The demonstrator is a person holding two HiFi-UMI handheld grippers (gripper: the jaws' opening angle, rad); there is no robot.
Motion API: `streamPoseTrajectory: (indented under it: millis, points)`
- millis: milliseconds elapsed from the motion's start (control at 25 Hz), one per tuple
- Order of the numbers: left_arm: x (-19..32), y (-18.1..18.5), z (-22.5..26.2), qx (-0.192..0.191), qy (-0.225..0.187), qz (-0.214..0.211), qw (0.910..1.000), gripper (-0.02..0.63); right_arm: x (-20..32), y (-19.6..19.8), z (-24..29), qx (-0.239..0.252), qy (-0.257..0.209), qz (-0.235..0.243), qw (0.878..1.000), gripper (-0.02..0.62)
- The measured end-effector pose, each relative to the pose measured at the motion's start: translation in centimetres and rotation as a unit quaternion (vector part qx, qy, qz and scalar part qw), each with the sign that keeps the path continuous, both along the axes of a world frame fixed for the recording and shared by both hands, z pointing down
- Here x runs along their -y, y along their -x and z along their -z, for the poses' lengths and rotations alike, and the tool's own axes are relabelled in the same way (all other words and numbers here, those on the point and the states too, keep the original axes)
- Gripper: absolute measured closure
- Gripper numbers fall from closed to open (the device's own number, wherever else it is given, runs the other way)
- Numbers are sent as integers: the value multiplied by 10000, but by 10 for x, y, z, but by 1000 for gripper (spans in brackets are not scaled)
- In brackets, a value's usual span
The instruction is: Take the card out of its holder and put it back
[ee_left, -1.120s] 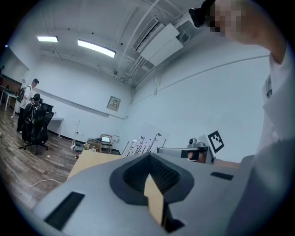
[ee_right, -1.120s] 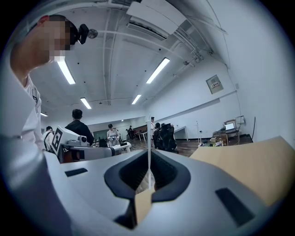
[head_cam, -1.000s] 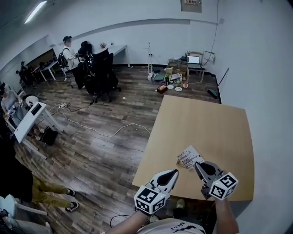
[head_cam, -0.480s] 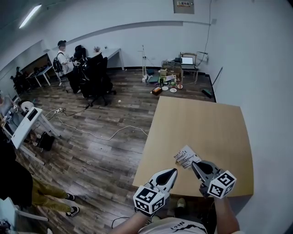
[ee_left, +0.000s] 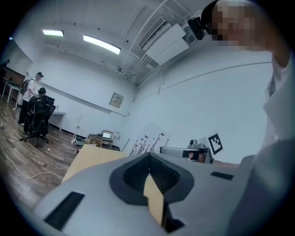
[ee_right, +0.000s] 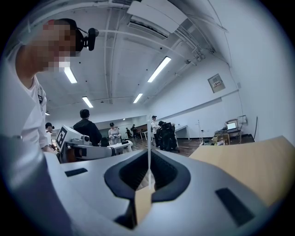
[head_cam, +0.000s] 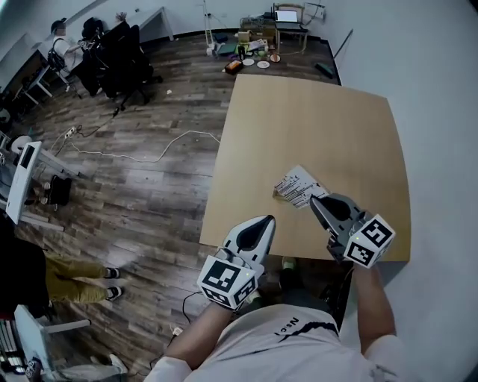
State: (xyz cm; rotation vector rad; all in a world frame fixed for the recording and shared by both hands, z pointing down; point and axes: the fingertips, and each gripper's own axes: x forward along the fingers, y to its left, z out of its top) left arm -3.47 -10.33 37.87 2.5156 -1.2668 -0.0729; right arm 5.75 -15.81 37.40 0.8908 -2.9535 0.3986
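A white printed card (head_cam: 296, 184) sits over the near part of the tan table (head_cam: 328, 127). A small brown holder (head_cam: 277, 195) shows at the card's near-left edge; I cannot tell whether the card sits in it. My right gripper (head_cam: 314, 202) is shut on the card's near corner. In the right gripper view the card (ee_right: 149, 133) appears edge-on as a thin white line rising from the shut gripper (ee_right: 149, 162). My left gripper (head_cam: 267, 221) hangs at the table's near edge, left of the card, shut and holding nothing; its jaws also meet in the left gripper view (ee_left: 150, 159).
The table's left edge (head_cam: 215, 168) drops to a wooden floor with a white cable (head_cam: 160, 149). A white wall runs along the right. Office chairs (head_cam: 119, 56) and people are far off at the back left, with clutter and a laptop (head_cam: 287, 16) beyond the table's far end.
The head view has tipped downward, so the table and grippers sit higher in the picture. The right gripper still holds the card in much the same spot; the left gripper stays beside it.
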Motion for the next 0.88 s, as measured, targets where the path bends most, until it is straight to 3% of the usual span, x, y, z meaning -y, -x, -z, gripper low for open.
streamPoseTrajectory:
  millis: [320, 560, 880]
  points:
    - [26, -7, -41, 209, 283, 243, 9991, 594, 30, -13, -54, -328, -22, 840, 9959, 571]
    - [74, -11, -73, 337, 720, 556, 9953, 594, 87, -16, -113, -711, 154, 1502, 9860, 571]
    - [93, -22, -117, 469, 1151, 693, 9898, 594, 112, -13, -187, -922, 379, 2106, 9725, 570]
